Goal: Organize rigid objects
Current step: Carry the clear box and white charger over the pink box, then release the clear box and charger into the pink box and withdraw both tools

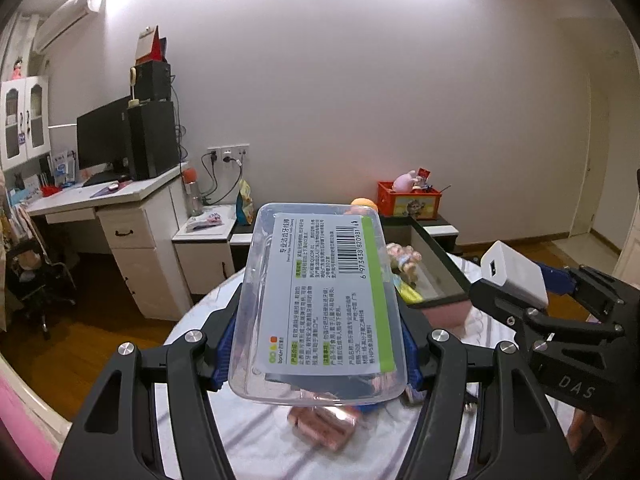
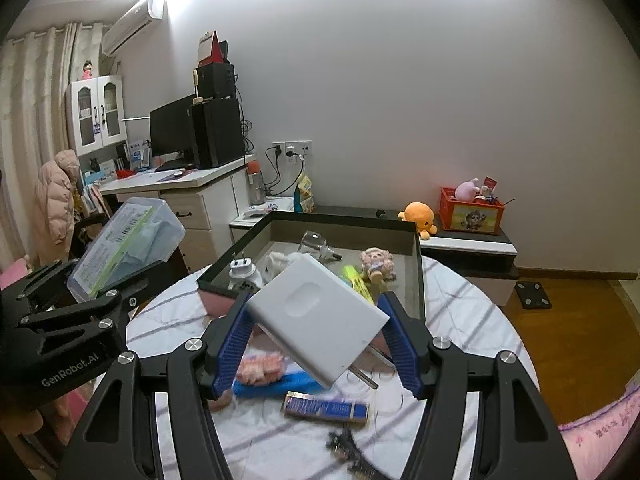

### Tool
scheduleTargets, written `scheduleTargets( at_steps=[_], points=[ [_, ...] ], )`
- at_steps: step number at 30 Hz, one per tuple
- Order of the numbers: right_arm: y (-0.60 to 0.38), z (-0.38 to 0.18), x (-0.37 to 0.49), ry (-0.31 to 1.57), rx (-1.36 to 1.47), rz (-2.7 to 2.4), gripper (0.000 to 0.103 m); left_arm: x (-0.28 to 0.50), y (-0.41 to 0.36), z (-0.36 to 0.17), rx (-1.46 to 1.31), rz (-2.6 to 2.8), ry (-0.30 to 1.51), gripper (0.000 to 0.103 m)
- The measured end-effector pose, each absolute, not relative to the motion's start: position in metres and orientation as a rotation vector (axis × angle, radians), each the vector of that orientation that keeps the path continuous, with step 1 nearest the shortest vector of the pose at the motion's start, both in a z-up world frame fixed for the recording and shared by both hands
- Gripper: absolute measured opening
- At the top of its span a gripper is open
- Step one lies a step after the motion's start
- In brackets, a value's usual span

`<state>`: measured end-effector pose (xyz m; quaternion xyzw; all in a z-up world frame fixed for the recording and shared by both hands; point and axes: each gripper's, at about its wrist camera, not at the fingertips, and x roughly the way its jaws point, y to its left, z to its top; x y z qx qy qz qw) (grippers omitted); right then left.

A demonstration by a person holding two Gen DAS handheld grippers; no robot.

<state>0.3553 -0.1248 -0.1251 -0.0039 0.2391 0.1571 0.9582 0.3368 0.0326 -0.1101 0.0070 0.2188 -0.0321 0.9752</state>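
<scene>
My left gripper [image 1: 318, 344] is shut on a clear plastic floss-pick box [image 1: 320, 300] with a white and green label, held up above the round table [image 1: 256, 440]. The box also shows at the left of the right wrist view [image 2: 124, 240]. My right gripper [image 2: 316, 344] is shut on a white wall charger [image 2: 320, 316], prongs pointing down right, above the table; the charger shows in the left wrist view [image 1: 516, 272]. A dark-rimmed tray [image 2: 416, 248] behind holds a white plug adapter [image 2: 244, 274], a glass item [image 2: 316, 244], a small doll [image 2: 376, 264] and a yellow-green item [image 2: 358, 280].
On the table [image 2: 472, 320] lie a pink packet [image 2: 260, 368], a blue bar [image 2: 280, 388], a dark blue box [image 2: 326, 408] and a small black item [image 2: 348, 448]. A desk with monitor [image 2: 172, 132] stands left. A low cabinet with an orange plush [image 2: 418, 216] and red crate [image 2: 472, 210] stands behind.
</scene>
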Motion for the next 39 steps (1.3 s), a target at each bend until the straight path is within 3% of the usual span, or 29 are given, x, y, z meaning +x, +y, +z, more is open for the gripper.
scheduleTargets(
  at_steps=[10, 20, 31, 33, 36, 39],
  points=[
    [-0.117, -0.115, 0.439, 0.513, -0.048, 0.319, 0.065, 0.429, 0.025, -0.092, 0.051, -0.074, 0.453, 0.064],
    [-0.117, -0.160, 0.529, 0.690, -0.068, 0.272, 0.065, 0.520, 0.021, -0.147, 0.013, -0.155, 0.679, 0.064],
    [-0.128, -0.200, 0.542, 0.803, -0.093, 0.225, 0.065, 0.544, 0.000, -0.187, 0.092, -0.148, 0.776, 0.065],
    [-0.129, -0.202, 0.540, 0.803, -0.087, 0.221, 0.065, 0.544, 0.000, -0.188, 0.097, -0.142, 0.785, 0.068],
    [-0.131, -0.200, 0.539, 0.803, -0.097, 0.200, 0.067, 0.535, 0.002, -0.184, 0.091, -0.138, 0.784, 0.084],
    [-0.134, -0.189, 0.527, 0.766, -0.095, 0.187, 0.078, 0.518, 0.008, -0.173, 0.061, -0.139, 0.750, 0.091]
  ],
)
